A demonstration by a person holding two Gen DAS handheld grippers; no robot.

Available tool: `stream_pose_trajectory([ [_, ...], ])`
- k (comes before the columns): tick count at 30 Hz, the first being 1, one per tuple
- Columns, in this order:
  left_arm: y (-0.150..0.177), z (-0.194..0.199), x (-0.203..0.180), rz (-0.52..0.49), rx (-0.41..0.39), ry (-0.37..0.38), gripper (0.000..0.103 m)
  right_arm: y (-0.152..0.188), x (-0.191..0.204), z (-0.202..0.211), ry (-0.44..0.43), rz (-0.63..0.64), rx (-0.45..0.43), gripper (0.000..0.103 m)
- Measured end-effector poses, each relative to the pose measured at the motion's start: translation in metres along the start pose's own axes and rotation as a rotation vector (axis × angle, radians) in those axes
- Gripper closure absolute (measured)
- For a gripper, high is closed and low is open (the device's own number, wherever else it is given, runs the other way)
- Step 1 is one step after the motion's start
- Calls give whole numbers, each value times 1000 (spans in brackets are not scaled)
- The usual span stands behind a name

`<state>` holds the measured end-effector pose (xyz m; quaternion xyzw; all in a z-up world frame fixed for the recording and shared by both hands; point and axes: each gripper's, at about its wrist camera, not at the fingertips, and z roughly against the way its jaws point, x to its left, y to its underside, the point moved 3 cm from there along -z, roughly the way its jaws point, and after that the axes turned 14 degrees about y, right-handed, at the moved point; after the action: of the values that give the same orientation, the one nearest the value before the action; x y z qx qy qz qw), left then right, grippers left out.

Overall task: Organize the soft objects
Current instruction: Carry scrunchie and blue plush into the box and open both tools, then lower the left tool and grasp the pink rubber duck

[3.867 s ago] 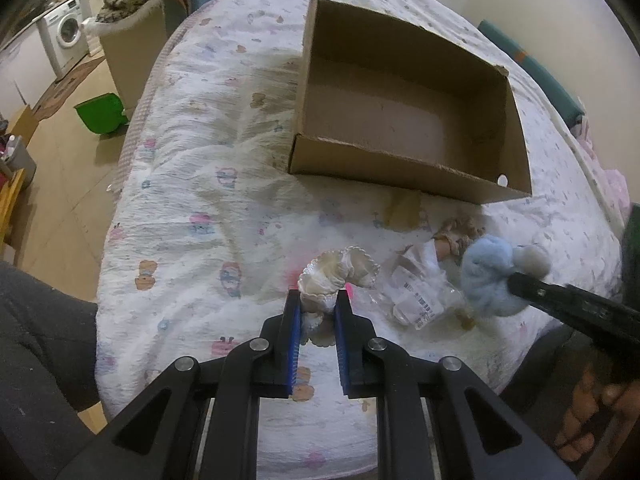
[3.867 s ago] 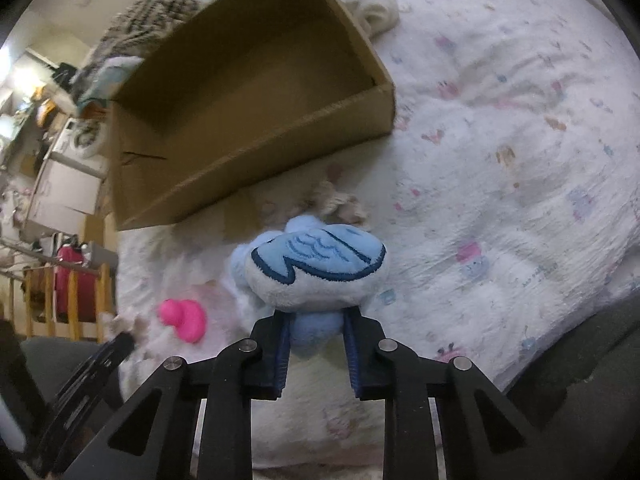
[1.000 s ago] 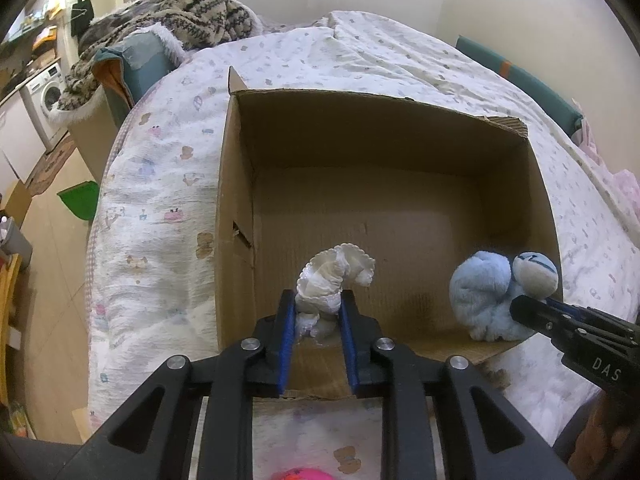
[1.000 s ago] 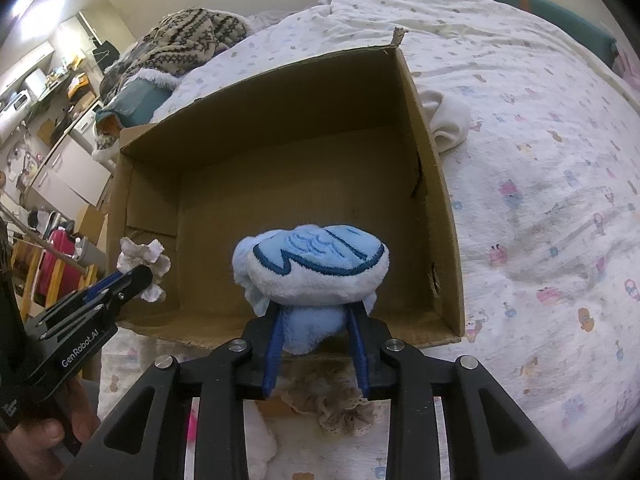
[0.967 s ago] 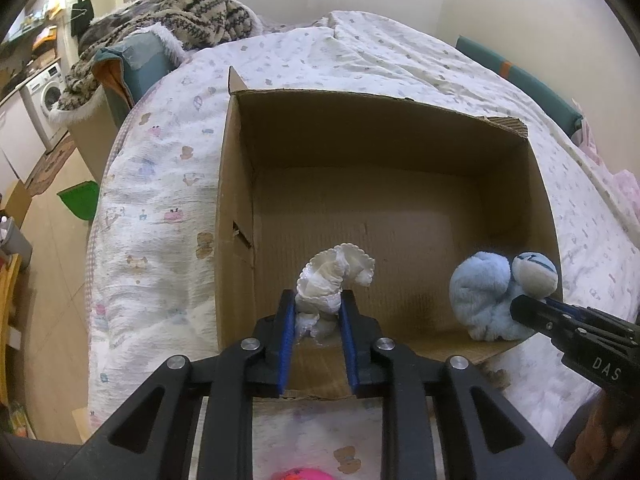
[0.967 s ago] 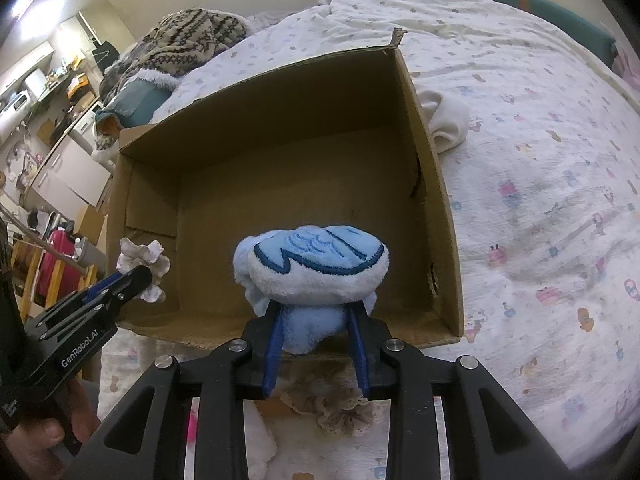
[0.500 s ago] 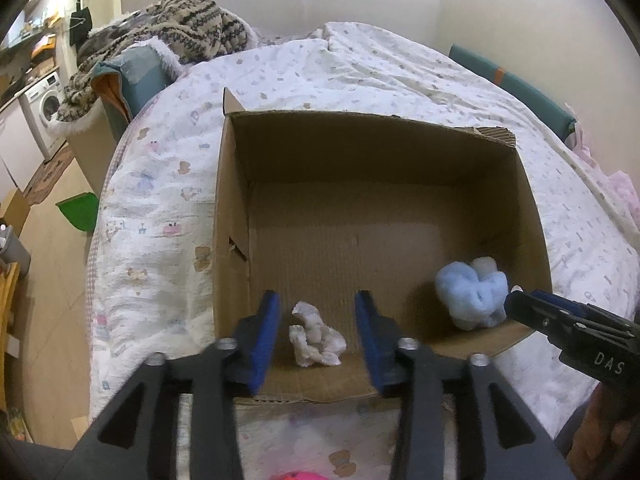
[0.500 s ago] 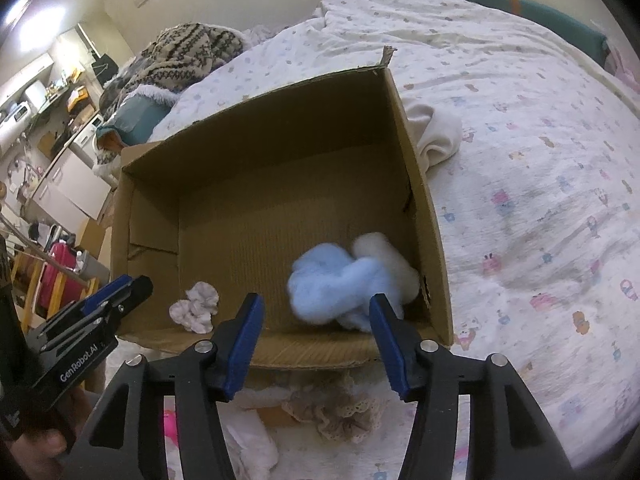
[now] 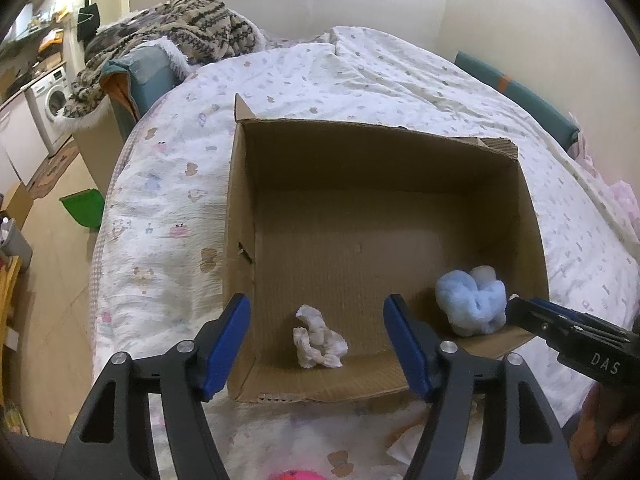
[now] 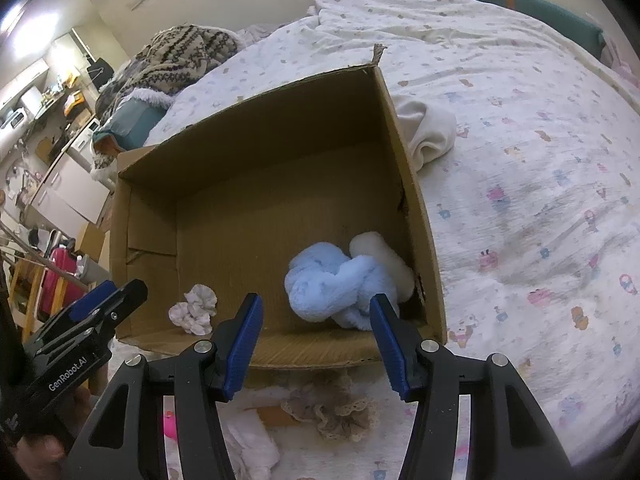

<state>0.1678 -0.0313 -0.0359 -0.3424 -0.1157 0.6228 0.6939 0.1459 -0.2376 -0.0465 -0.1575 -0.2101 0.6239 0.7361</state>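
Observation:
An open cardboard box (image 9: 360, 144) (image 10: 152, 240) lies on the bed. A white scrunchie (image 9: 319, 337) (image 10: 194, 309) lies on the box floor near the front wall. A blue and white plush toy (image 9: 472, 304) (image 10: 344, 284) lies in the box's front right corner. My left gripper (image 9: 316, 340) is open and empty above the box's front edge, over the scrunchie. My right gripper (image 10: 316, 336) is open and empty above the front edge, just short of the plush toy.
In front of the box on the bed lie a beige lace scrunchie (image 10: 336, 408), a white cloth piece (image 10: 248, 444) and a pink toy (image 9: 292, 475) (image 10: 170, 424). A cream cloth (image 10: 428, 132) lies right of the box. A patterned blanket (image 9: 180, 28) is heaped at the bed's far end.
Both grippers opened: the white scrunchie and the blue plush toy dropped onto the box floor. Both grippers' jaws have since spread wider and pulled back a little.

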Motion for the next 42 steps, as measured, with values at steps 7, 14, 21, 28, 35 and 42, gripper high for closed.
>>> stream_pose_trajectory([
  [7, 1, 17, 0, 31, 5, 19, 37, 2, -3, 12, -11, -3, -18, 45],
  [14, 7, 41, 4, 17, 4, -27, 37, 11, -8, 31, -17, -5, -31, 45],
  [21, 23, 61, 19, 65, 16, -47, 37, 22, -16, 43, -17, -22, -28, 45],
  [28, 42, 70, 32, 111, 41, -62, 37, 36, -17, 51, -10, -23, -17, 45],
  [35, 80, 47, 31, 144, 204, -60, 37, 52, -21, 50, -14, -55, 26, 45],
  [42, 126, 7, 30, 172, 439, -51, 37, 56, -24, 48, -15, -79, 42, 45],
])
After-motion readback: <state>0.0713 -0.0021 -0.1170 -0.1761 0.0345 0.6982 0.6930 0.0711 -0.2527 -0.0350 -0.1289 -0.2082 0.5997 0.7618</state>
